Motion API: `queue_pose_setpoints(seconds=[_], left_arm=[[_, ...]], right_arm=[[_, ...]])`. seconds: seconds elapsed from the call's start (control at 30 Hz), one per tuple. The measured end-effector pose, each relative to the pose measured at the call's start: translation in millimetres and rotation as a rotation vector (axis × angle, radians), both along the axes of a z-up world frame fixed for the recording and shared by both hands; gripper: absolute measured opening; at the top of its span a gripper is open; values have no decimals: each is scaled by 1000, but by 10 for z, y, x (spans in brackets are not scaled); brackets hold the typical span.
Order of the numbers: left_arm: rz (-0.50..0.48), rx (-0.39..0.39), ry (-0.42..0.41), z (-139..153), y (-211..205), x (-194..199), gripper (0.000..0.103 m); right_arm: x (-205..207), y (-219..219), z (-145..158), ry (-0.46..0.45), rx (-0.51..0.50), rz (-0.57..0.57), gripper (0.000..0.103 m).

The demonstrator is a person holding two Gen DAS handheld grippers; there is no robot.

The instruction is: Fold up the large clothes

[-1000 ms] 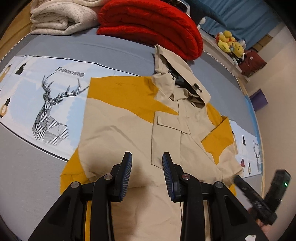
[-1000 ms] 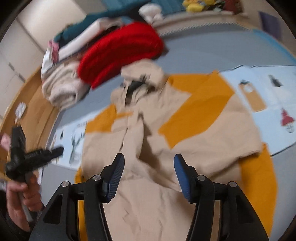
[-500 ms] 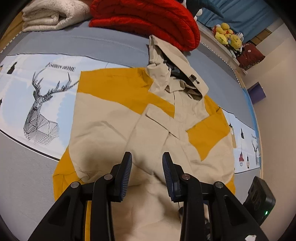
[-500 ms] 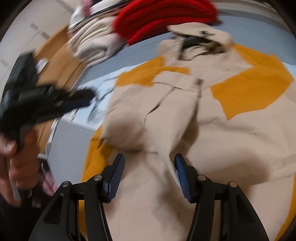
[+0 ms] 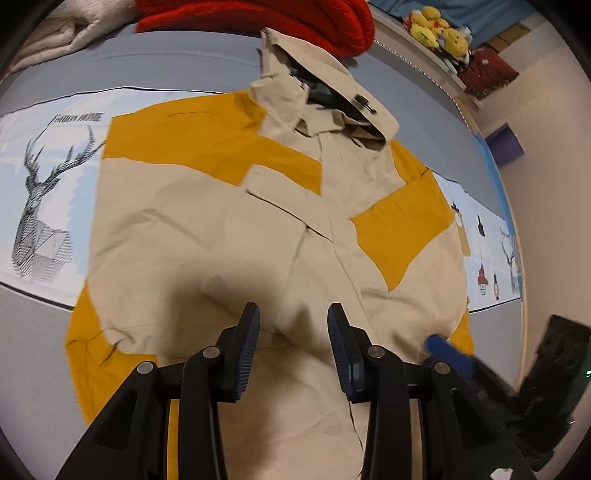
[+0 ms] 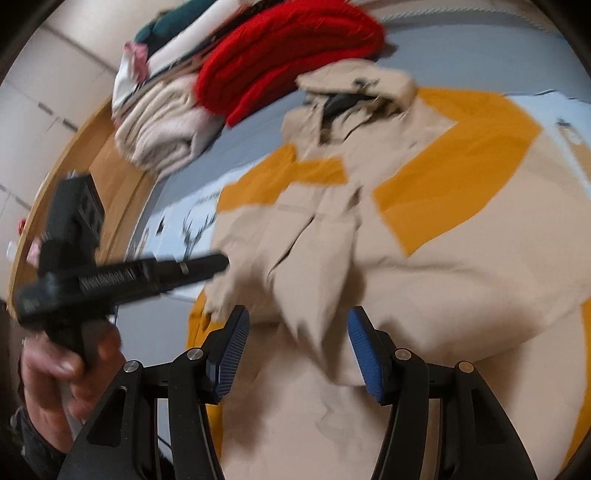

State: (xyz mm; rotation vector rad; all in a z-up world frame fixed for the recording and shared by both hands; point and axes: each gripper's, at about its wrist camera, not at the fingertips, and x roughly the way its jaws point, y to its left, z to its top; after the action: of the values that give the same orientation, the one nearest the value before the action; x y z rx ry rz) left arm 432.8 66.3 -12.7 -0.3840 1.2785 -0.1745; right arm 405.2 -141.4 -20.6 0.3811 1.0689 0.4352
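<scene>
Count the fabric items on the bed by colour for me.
Beige and yellow: 1, jacket
Red: 1, blanket
Cream: 1, blanket
Teal: 1, cloth
White: 1, cloth
Total: 5

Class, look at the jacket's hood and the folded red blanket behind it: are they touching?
Cannot tell. In the left wrist view the hood overlaps the red blanket, but the overlap hides any contact or gap; the right wrist view is blurred.

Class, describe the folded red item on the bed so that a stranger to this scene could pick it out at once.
Start at the grey bed and look past the hood of the beige and mustard jacket spread across it. Behind the hood lies the red blanket, thickly folded. Beside it sits a cream blanket, but only this one is bright red.
</scene>
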Motion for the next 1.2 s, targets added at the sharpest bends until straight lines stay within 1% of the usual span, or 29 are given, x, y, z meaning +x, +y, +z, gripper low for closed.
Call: queue_pose_setpoints(seconds=[0.07,0.13,0.2,0.27,0.33,0.37,0.43,0.5,0.6,0.63,0.67,0.7,0.73,0.77,0.8,0.83,0.9,0.93,1.0,1.13,1.2], left_arm=[[-13,41,-14,-23,-152,28,38],[-26,112,-33,-45,-364,41,56],[-45,163,-45,-69,-554,41,62],[-71,172,-49,-113,-724,41,65],[-107,199,-44,-193,-918,18,70],[-129,226,-41,-244,-1002,6,70],[-167,340,-37,-374,-1154,-44,70],[-180,442,-35,-495,-1214,-92,70],[-193,492,-37,-571,-1201,-114,70],[-187,508,-37,-579,-1168,-114,70],[-180,516,-37,-578,-1134,-109,71],[-169,522,-34,-572,-1082,-106,71],[-145,531,-31,-561,-1018,-96,71],[-113,532,-29,-528,-929,-92,71],[-74,513,-26,-487,-817,-90,71],[-18,469,-11,-441,-644,-84,72],[52,410,11,-390,-430,-73,72],[91,350,25,-365,-291,-87,72],[166,271,53,-319,-54,-133,72],[252,163,50,-164,198,-250,70],[279,141,48,-117,306,-280,68]], right_arm=[[-7,-198,14,-4,-13,-92,57],[-8,-462,-58,39,-21,-218,57],[-6,-801,-227,138,-19,-376,57],[0,-1041,-378,219,1,-468,58],[19,-1227,-519,284,-7,-529,58],[34,-1278,-556,300,-6,-541,58],[81,-1335,-630,330,13,-543,58],[123,-1384,-715,372,19,-555,57],[151,-1438,-831,419,38,-592,56],[157,-1425,-870,423,45,-591,52],[172,-1424,-898,425,53,-582,27],[177,-1431,-940,432,64,-574,9],[169,-1445,-970,438,67,-579,9],[169,-1452,-974,439,66,-580,4],[169,-1454,-974,439,60,-576,3],[173,-1453,-984,439,62,-577,3],[172,-1434,-981,439,54,-574,2],[178,-1427,-991,440,55,-574,2],[189,-1408,-1005,446,53,-574,2],[195,-1425,-1024,450,46,-578,2],[194,-1417,-1003,444,31,-579,2]])
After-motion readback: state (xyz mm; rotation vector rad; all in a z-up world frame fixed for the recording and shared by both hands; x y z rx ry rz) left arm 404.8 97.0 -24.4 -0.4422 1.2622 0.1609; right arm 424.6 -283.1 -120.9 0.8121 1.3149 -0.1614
